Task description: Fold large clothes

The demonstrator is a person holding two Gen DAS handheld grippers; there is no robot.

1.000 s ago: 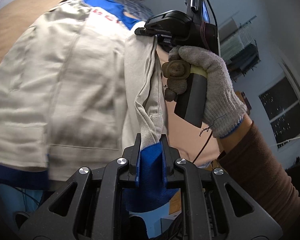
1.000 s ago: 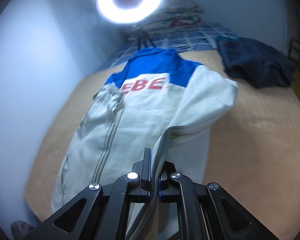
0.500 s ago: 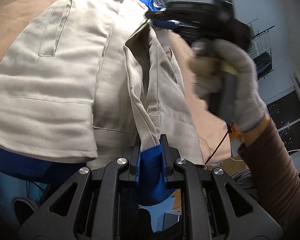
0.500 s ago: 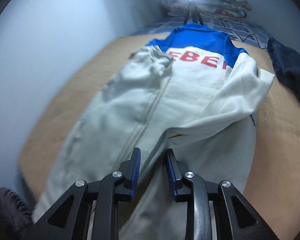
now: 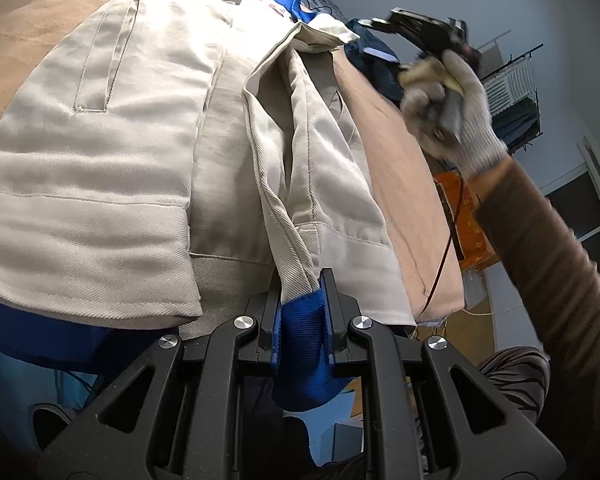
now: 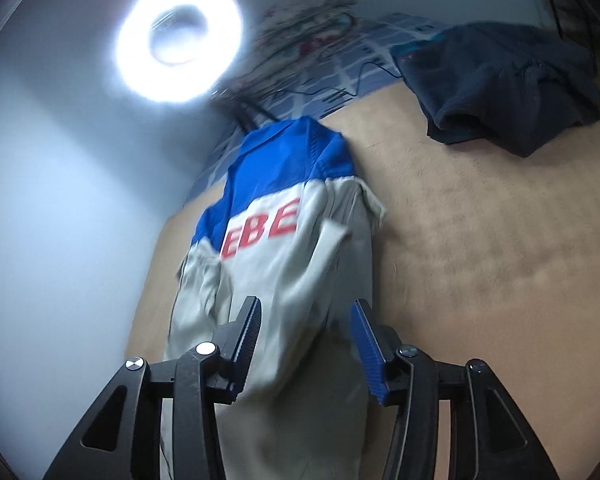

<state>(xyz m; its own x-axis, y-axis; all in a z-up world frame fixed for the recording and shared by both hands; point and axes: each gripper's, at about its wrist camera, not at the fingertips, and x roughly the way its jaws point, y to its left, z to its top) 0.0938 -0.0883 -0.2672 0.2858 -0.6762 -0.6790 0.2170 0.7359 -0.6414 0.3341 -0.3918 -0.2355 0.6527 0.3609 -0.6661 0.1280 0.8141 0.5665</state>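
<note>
A beige jacket (image 5: 148, 128) with a blue yoke and red letters lies on the tan bed cover (image 6: 480, 248). My left gripper (image 5: 302, 300) is shut on the jacket's blue ribbed hem at the near edge of the bed. In the left wrist view my right gripper (image 5: 384, 26) hovers over the far right of the bed, held by a gloved hand (image 5: 456, 116). In its own view the right gripper (image 6: 306, 316) stands above the jacket (image 6: 284, 264), its jaws opening, with no cloth pinched between them.
A dark navy garment (image 6: 500, 80) lies bunched at the far right of the bed. A ring light (image 6: 180, 44) glares at the head end beside a patterned quilt (image 6: 308, 12). A wall (image 6: 60, 200) runs along the left. A wire rack (image 5: 512, 92) stands beyond the bed.
My right gripper let go of the jacket's front edge, opened and drew away to the right and back. The released flap now lies folded over the jacket. The left gripper kept its grip.
</note>
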